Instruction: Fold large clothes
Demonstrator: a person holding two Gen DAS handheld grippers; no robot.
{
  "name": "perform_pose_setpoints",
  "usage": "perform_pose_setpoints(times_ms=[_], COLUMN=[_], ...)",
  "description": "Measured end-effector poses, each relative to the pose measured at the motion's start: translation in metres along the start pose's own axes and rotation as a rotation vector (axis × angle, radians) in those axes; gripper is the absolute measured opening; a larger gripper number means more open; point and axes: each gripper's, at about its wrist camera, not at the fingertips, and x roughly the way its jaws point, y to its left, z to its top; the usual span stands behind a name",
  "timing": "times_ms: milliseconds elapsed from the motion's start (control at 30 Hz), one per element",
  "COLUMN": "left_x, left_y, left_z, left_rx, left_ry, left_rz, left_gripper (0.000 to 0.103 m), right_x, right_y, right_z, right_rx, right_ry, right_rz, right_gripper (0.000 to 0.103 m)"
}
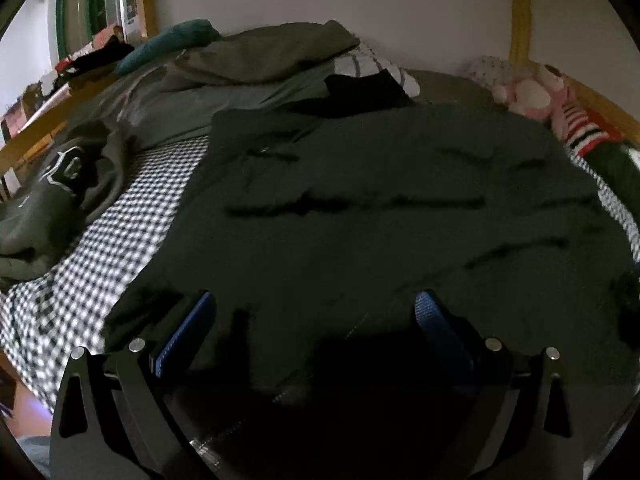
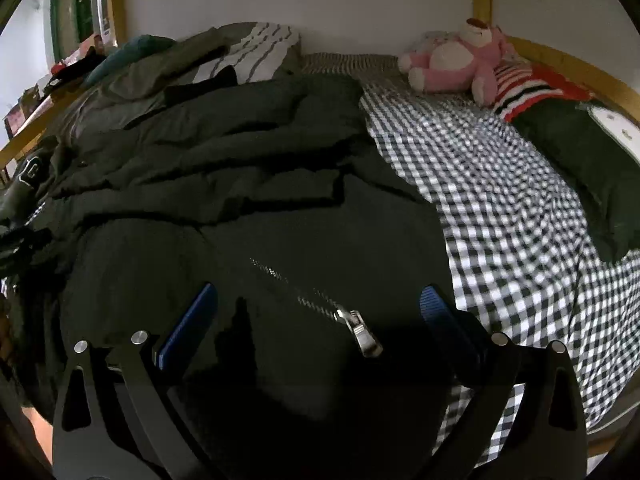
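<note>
Both tools [image 1: 312, 304] [image 2: 316, 300] gape above a crumpled, seemingly dark-green jacket [image 1: 380, 208]

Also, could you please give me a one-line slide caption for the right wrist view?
Open right gripper poised over a dark zippered jacket on the checkered bedspread, silver zipper pull between its fingers.

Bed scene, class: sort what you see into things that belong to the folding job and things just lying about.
Job: dark jacket with zip; left claw; right claw.

Lying about: pink plush; striped pillow; teal cloth; printed grey garment; checked sheet.
</note>
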Motion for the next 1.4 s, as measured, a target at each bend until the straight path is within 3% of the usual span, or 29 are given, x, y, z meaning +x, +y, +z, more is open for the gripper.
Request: perform_pose_setpoints(times_ms=[133, 300, 367, 433, 533, 667, 733, 800, 867, 967, 1133, 1233, 1300, 1367, 1400], left_x=[-0.019, -0.029, -0.032, -0.035, -0.028, -0.028, -0.021, -0.017, -0.012, -0.015, -0.026, -0.024, -0.024, -0.024, -0.024], left_y=[0.024, 0.076, 0.098, 0.121, 0.134, 0.141, 0.137, 0.127, 0.109, 0.091, 0.087, 0.077, 0.068, 0.062, 0.062], left_z=[-0.028, -0.069, -0.085, -0.109, -0.136, -0.165, -0.178, -0.186, -0.186, -0.175, -0.157, -0.153, -0.149, -0.147, -0.145], left_rx=[-0.007, -0.186, -0.288, -0.411, -0.482, -0.617, -0.694, -0.734, -0.699, -0.597, -0.603, -0.541, -0.492, -0.470, -0.477], left_ry=[-0.024, 0.007, 0.014, 0.003, 0.081, 0.124, 0.168, 0.196, 0.234, 0.222, 0.143, 0.168, 0.171, 0.165, 0.163], left_rz=[0.018, 0.021, -0.010, -0.096, -0.139, -0.284, -0.489, -0.633, -0.690, -0.612, -0.556, -0.510, -0.523, -0.562, -0.572], left_gripper=[0.098, 0.098, 0.098, 0.098, 0.098, 0.098, 0.098, 0.098, 0.098, 0.098, 0.098, 0.098, 0.096, 0.065, 0.061], right_x=[0.003, -0.004, -0.008, -0.011, -0.018, -0.026, -0.031, -0.036, -0.039, -0.039, -0.044, -0.059, -0.053, -0.029, -0.020], right_y=[0.000, 0.005, 0.005, 0.005, 0.004, 0.006, 0.005, 0.004, 0.004, 0.010, -0.007, -0.036, -0.050, -0.051, -0.048], right_z=[-0.014, -0.030, -0.035, -0.041, -0.053, -0.067, -0.073, -0.080, -0.087, -0.096, -0.097, -0.090, -0.091, -0.095, -0.099], right_rx=[-0.018, -0.027, -0.020, -0.018, 0.000, -0.006, -0.006, 0.017, 0.042, 0.055, 0.108, 0.157, 0.187, 0.174, 0.179], right_ry=[0.022, 0.013, 0.012, 0.013, 0.018, 0.029, 0.034, 0.043, 0.071, 0.084, 0.055, -0.060, -0.047, 0.081, 0.118], right_rz=[-0.002, -0.001, 0.011, 0.026, 0.073, 0.151, 0.213, 0.329, 0.475, 0.541, 0.481, 0.315, 0.243, 0.244, 0.275], right_gripper=[0.100, 0.100, 0.100, 0.100, 0.100, 0.100, 0.100, 0.100, 0.100, 0.100, 0.100, 0.100, 0.100, 0.100, 0.100])
